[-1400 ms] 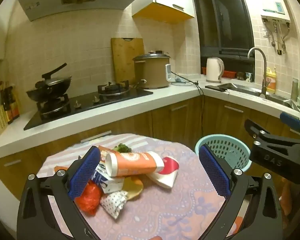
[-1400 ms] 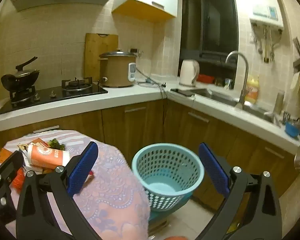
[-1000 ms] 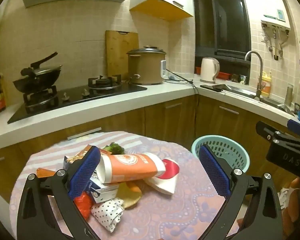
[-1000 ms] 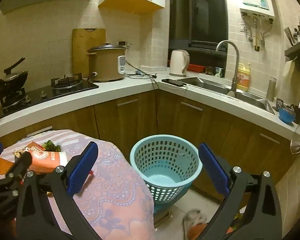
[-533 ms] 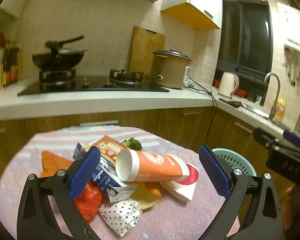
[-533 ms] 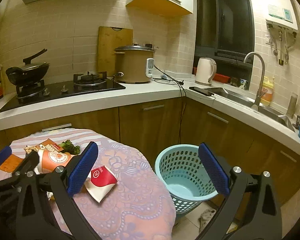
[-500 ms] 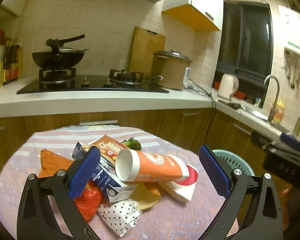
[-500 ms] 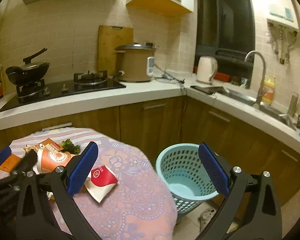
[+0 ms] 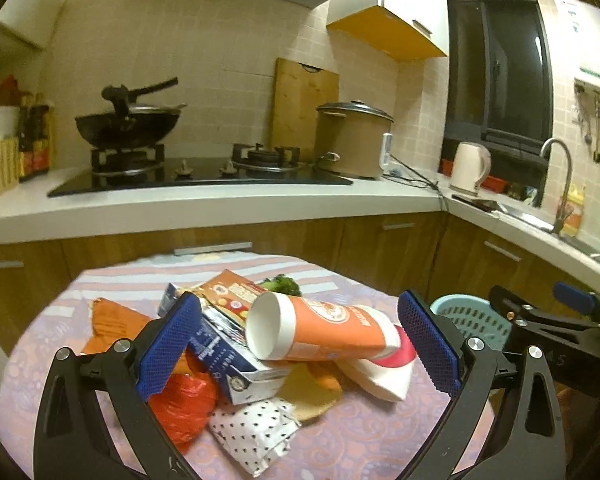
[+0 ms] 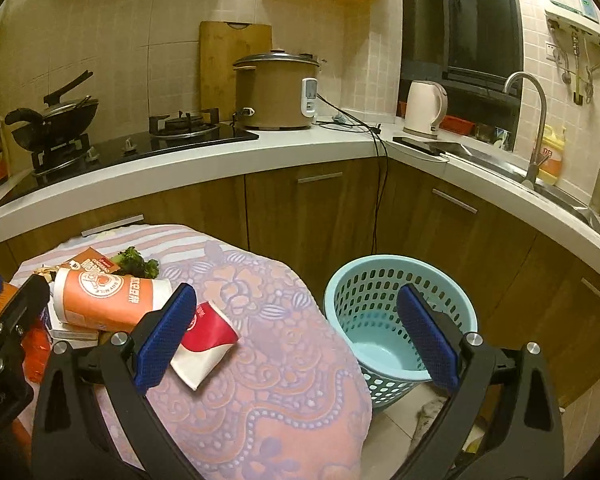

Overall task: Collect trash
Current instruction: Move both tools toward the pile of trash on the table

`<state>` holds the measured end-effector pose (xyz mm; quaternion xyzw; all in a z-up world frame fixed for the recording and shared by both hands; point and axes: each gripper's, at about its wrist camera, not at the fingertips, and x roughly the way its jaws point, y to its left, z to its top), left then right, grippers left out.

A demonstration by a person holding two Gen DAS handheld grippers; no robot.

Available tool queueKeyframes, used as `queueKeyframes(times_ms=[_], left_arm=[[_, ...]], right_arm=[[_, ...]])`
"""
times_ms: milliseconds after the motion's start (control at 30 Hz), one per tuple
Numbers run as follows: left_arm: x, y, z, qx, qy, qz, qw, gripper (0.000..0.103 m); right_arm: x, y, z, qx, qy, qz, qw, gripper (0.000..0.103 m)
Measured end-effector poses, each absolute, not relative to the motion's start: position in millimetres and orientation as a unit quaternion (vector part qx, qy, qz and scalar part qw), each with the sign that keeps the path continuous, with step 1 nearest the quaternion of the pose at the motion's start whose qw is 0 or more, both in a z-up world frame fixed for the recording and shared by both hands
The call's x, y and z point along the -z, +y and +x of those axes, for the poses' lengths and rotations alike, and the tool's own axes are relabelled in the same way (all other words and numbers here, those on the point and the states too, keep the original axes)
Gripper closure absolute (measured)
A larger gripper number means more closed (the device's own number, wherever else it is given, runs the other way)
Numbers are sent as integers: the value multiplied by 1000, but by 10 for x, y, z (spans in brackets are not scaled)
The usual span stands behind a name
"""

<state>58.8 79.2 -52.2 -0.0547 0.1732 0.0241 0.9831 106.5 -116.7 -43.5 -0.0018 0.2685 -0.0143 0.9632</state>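
At twelve o'clock from your wide-open, empty left gripper point(image 9: 300, 344): orange-and-white paper cup point(image 9: 320, 330), lying atop the table's trash pile, long axis nine-to-three; right gripper point(image 10: 296, 340), also wide, sits farther.

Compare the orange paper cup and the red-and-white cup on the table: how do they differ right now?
The orange paper cup keeps its round shape, its open mouth showing; the red-and-white cup is squashed flat. The orange paper cup rests on top of the trash pile, across a carton; the red-and-white cup lies at the pile's edge, nearest the basket. Both lie on their sides, ungripped.
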Motion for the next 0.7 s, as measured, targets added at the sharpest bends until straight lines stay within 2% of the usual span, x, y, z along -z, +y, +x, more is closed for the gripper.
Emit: queueKeyframes(times_ms=[500,700], left_arm=[[597,828,646,-16,191,-65,979,7],[625,778,666,-5,199,-56,978,7]], right_arm=[[687,-1312,1189,1,299,29,954,8],[736,-1343,1204,15,303,5,953,8]])
